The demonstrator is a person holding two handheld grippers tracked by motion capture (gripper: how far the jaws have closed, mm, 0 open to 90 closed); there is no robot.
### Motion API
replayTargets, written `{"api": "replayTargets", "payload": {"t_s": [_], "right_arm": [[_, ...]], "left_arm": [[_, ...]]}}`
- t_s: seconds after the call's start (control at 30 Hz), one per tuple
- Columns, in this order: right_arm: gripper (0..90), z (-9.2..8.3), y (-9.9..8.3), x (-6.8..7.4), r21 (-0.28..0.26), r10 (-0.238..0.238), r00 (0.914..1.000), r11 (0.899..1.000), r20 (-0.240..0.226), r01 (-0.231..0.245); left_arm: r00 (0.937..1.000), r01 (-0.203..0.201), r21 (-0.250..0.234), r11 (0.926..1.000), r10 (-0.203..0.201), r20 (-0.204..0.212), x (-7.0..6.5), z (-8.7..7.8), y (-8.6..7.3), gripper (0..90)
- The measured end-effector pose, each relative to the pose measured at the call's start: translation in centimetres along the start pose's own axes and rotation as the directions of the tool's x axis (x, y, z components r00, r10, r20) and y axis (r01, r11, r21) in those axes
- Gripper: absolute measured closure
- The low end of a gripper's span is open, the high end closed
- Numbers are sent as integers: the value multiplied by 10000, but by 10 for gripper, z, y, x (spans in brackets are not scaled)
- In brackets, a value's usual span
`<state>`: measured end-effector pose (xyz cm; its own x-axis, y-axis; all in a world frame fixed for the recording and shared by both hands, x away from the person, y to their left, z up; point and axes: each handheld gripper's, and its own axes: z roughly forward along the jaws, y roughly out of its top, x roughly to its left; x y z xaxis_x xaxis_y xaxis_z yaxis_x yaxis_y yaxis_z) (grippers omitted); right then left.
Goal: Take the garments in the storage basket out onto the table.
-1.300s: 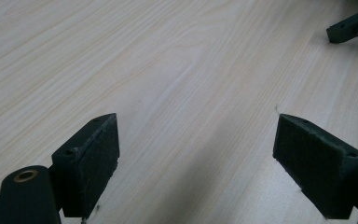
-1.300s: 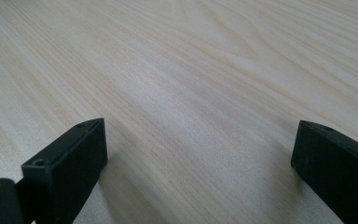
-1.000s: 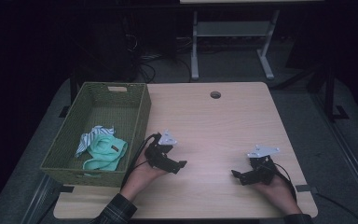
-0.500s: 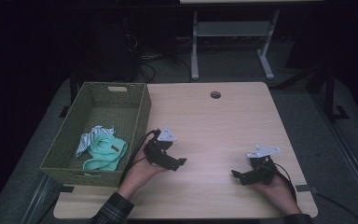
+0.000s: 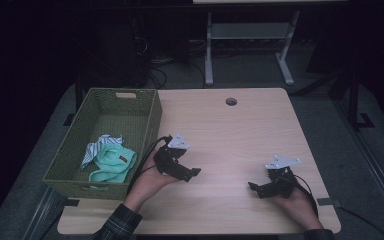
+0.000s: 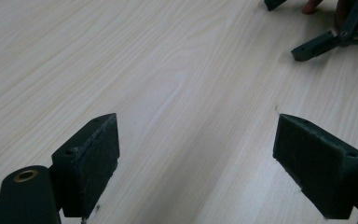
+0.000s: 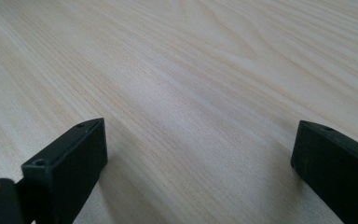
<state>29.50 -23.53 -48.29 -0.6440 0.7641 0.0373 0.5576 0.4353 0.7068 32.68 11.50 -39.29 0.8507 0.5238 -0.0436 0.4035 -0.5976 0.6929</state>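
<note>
Both tools are spread wide and empty: the left tool [image 5: 192, 173] low beside the wicker basket [image 5: 152, 117], the right tool [image 5: 253, 187] near the bench's front right corner. Swing the left tool over the basket rim, then descend onto the mint-green cloth [image 5: 112, 161] inside.

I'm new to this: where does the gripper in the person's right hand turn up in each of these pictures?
High view: the right gripper sits at lower right, jaws pointing left, low over the table.
Left gripper view: it is in the top right corner, farther off, dark jaw ends spread apart.
Right gripper view: its own black jaws rise from the two bottom corners, wide apart.
Shared landmark: the pale wood-grain table beneath it in all three.
</note>
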Motion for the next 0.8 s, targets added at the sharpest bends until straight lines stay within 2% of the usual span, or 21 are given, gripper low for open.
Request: {"api": "replayTargets", "payload": {"t_s": [0.27,0.37,0.5,0.63,0.73,0.8], "right_arm": [[33,0,0,0,5,26,10000,10000,-12,-26],[33,0,0,0,-6,38,10000,10000,-6,-38],[33,0,0,0,-11,28,10000,10000,-3,-28],[33,0,0,0,-7,34,10000,10000,-1,-34],[33,0,0,0,-7,30,10000,10000,-4,-30],[33,0,0,0,-11,27,10000,10000,-2,-27]], "left_arm": [[9995,-23,-150,9999,27,299,1,-5,4,140],[9990,-164,-145,9998,170,404,4,-10,8,140],[9984,-8,-199,9998,19,570,8,-15,10,140],[9977,-210,-112,9997,217,635,10,-19,9,140],[9981,-96,-198,9998,107,605,12,-24,8,142],[9982,-174,-133,9998,182,576,14,-26,8,142]]}}
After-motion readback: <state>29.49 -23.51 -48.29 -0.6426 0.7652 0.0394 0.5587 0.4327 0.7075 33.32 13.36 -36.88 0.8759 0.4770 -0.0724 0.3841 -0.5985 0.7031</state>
